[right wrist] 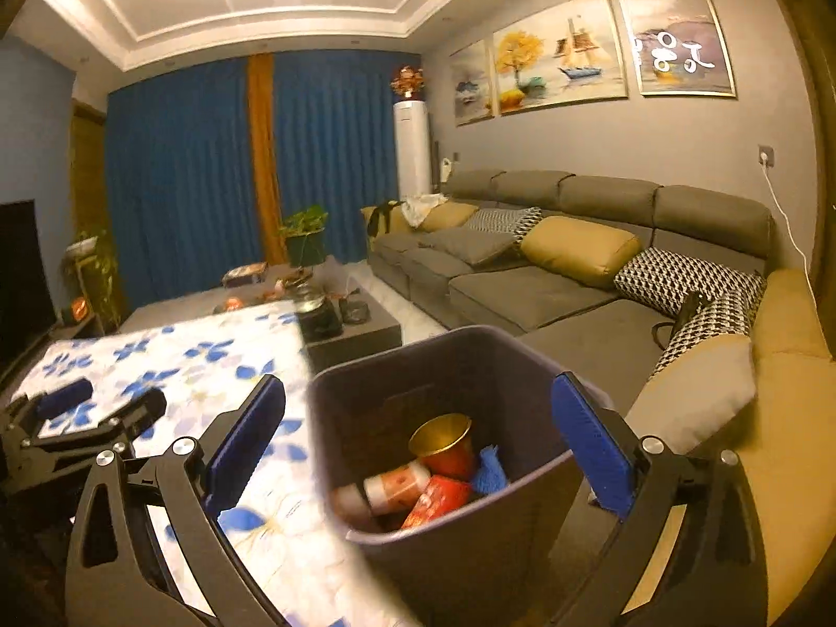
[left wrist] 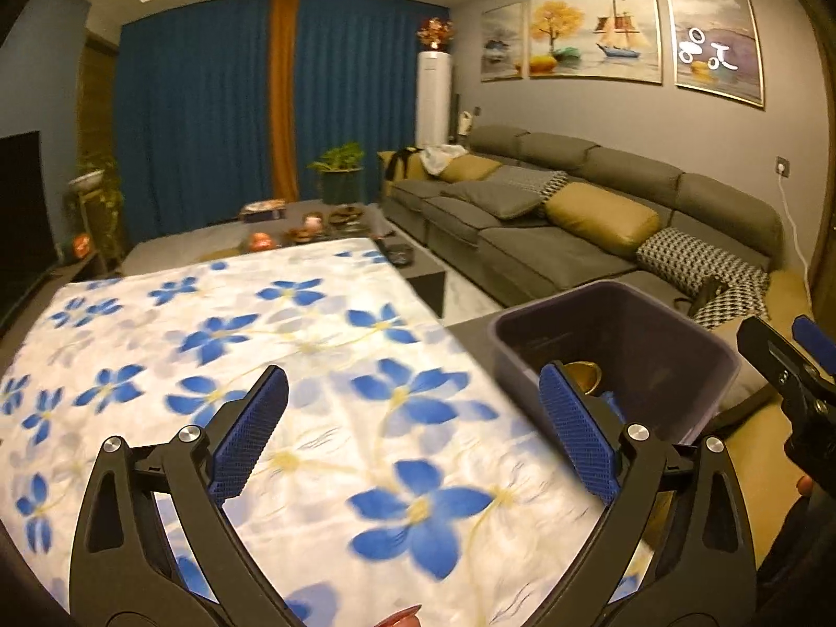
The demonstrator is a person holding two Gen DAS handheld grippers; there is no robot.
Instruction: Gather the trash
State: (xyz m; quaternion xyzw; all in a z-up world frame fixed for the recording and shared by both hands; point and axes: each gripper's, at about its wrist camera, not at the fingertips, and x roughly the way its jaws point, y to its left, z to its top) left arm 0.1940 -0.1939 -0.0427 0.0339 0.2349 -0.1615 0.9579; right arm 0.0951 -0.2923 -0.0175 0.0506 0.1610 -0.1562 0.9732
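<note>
A dark bin (right wrist: 366, 402) stands at the right edge of the flowered tablecloth (right wrist: 172, 366). Inside lie a red cup with a gold lining (right wrist: 444, 441), a white and orange wrapper roll (right wrist: 392, 486), a red packet (right wrist: 436, 499) and a blue scrap (right wrist: 491, 470). My right gripper (right wrist: 418, 384) hangs over the bin's mouth, open, with nothing between its blue pads. My left gripper (left wrist: 413, 373) is open over the tablecloth (left wrist: 261, 324), to the left of the bin (left wrist: 653, 324), and holds nothing. The left wrist view catches the right gripper (left wrist: 784, 350) at its right edge.
A long grey sofa (right wrist: 522, 287) with yellow and patterned cushions runs along the right wall behind the bin. A low dark coffee table (right wrist: 345, 324) with small items stands beyond the cloth. A black screen (left wrist: 21, 209) is at the left, blue curtains (left wrist: 209, 104) at the back.
</note>
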